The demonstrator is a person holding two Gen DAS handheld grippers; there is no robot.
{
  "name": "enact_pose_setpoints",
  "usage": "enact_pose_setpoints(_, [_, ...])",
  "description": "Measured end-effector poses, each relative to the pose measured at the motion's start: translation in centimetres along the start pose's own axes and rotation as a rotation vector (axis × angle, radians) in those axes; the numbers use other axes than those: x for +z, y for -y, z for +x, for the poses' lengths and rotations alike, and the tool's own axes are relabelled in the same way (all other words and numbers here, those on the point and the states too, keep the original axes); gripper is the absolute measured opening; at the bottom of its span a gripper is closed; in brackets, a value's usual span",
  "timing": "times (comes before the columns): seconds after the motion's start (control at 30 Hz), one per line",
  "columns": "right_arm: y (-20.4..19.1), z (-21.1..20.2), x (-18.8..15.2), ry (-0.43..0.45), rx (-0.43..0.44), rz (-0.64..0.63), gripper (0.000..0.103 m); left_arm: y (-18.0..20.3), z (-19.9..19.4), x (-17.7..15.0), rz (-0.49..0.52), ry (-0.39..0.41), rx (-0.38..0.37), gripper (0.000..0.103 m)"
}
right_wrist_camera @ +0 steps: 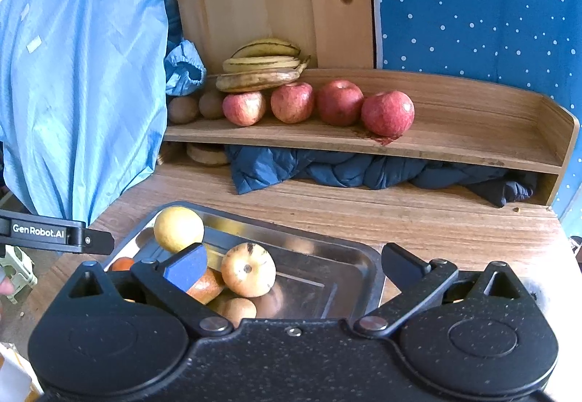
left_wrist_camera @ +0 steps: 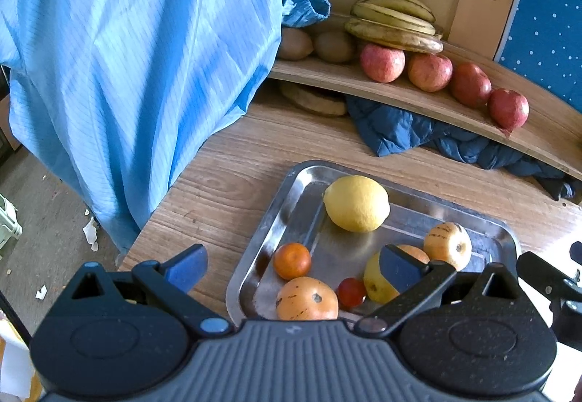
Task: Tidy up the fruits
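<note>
A steel tray (left_wrist_camera: 291, 191) on the wooden table holds a big lemon (left_wrist_camera: 356, 203), a tangerine (left_wrist_camera: 292, 260), a small red tomato (left_wrist_camera: 351, 291) and several yellow-orange round fruits (left_wrist_camera: 448, 245). My left gripper (left_wrist_camera: 293, 267) hangs open above the tray's near end, with nothing pinched. My right gripper (right_wrist_camera: 293, 265) is also open and empty over the tray (right_wrist_camera: 371, 267), beside a speckled yellow fruit (right_wrist_camera: 248, 269) and the lemon (right_wrist_camera: 178, 228). On the wooden shelf (right_wrist_camera: 473, 147) behind stand a row of red apples (right_wrist_camera: 387, 112), bananas (right_wrist_camera: 262, 69) and kiwis (right_wrist_camera: 182, 109).
A light blue garment (left_wrist_camera: 127, 56) hangs at the left, by the table's edge. Dark blue cloth (right_wrist_camera: 363, 171) is bunched under the shelf, beside a round woven mat (right_wrist_camera: 207, 154). The shelf's right half is bare wood. Floor with paper scraps lies off the table's left edge.
</note>
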State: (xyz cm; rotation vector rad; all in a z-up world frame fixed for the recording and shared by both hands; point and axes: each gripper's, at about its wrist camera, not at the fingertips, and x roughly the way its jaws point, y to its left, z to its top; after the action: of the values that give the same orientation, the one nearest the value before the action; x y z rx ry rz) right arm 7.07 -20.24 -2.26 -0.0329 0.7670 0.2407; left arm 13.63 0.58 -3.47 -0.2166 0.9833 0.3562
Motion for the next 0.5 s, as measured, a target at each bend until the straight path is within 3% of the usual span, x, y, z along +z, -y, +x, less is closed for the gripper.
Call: enact_pose_setpoints(0.5, [-2.3, -1.8, -1.4, -0.003, -0.049, 0.005, 0.102, -2.1, -1.2, -1.8, 0.026, 0.0, -0.046, 0.102])
